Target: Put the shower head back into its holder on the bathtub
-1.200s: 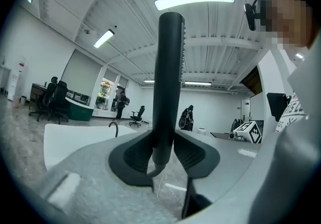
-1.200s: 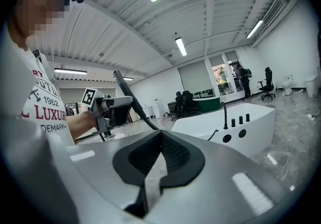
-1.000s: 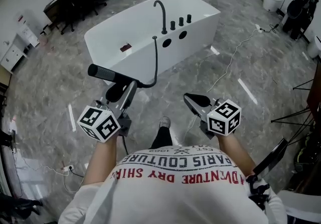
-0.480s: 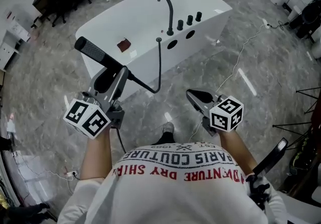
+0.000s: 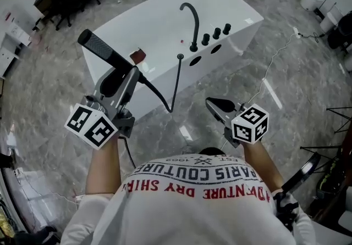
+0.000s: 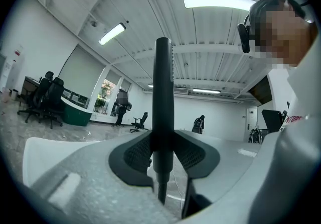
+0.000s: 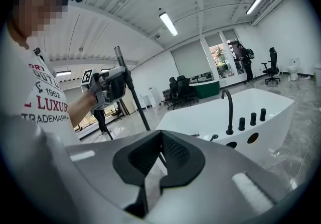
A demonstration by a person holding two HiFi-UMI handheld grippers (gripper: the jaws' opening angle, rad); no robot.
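**Shower head in the left tool, off the tub**

The white tub (image 5: 165, 29) stands on the floor. The left tool (image 5: 120, 80) is clamped on the black shower head (image 5: 102, 50), which is held in the air near the tub's left end. Its hose (image 5: 175, 87) runs to the rim. The right tool (image 5: 215, 104) is closed and empty.

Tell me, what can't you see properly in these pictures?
- Head view: the small dark red thing on the bathtub rim is too small to name.
- Head view: the left gripper covers part of the shower head it grips.
- Left gripper view: the hose disappears behind the gripper's own body.
- Right gripper view: the shut right gripper blocks the bathtub's lower side.
- Both gripper views: the person's face is blurred.
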